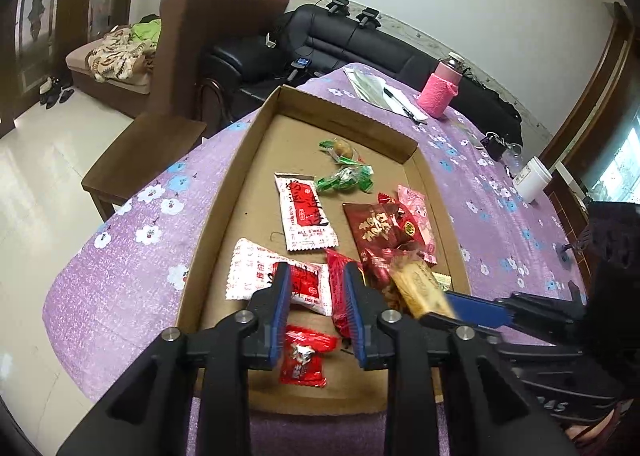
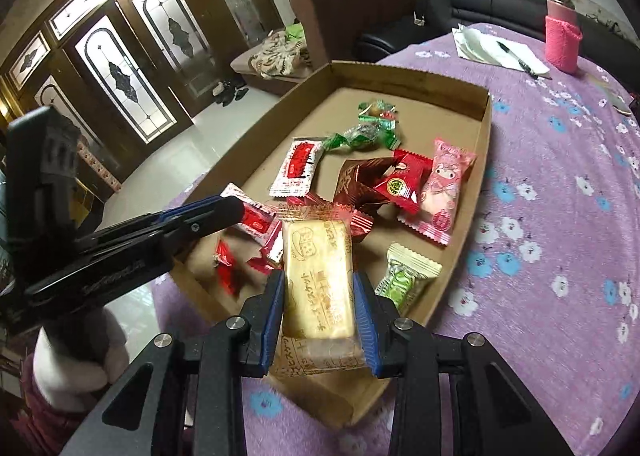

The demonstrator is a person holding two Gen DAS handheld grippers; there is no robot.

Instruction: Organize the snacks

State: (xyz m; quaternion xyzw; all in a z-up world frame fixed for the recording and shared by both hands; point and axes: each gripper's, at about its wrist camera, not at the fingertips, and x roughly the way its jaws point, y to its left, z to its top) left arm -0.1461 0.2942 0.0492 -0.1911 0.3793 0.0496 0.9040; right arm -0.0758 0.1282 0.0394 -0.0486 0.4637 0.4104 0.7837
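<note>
The right gripper (image 2: 319,308) has its blue-padded fingers (image 2: 273,312) clamped on the long sides of a clear-wrapped pale yellow biscuit bar (image 2: 318,284) printed with Japanese script, held over the near end of the shallow brown cardboard tray (image 2: 486,144). The left gripper (image 1: 316,310) has its fingers (image 1: 282,308) slightly apart with nothing pressed between them; no earlier picture shows how they came so. They hover above the tray's near end, over a white and red sachet (image 1: 276,282) and a small red wrapped candy (image 1: 304,356). Further up the tray lies a second white and red sachet (image 1: 305,212) reading "ALL'S WELL", beside it a dark red foil packet (image 1: 376,224), a pink cartoon-printed packet (image 2: 444,188) and a cream and green wrapped sweet (image 2: 404,276); green-wrapped candies (image 1: 346,176) lie toward the far end. The tray rests on a purple flowered tabletop (image 2: 560,256).
</note>
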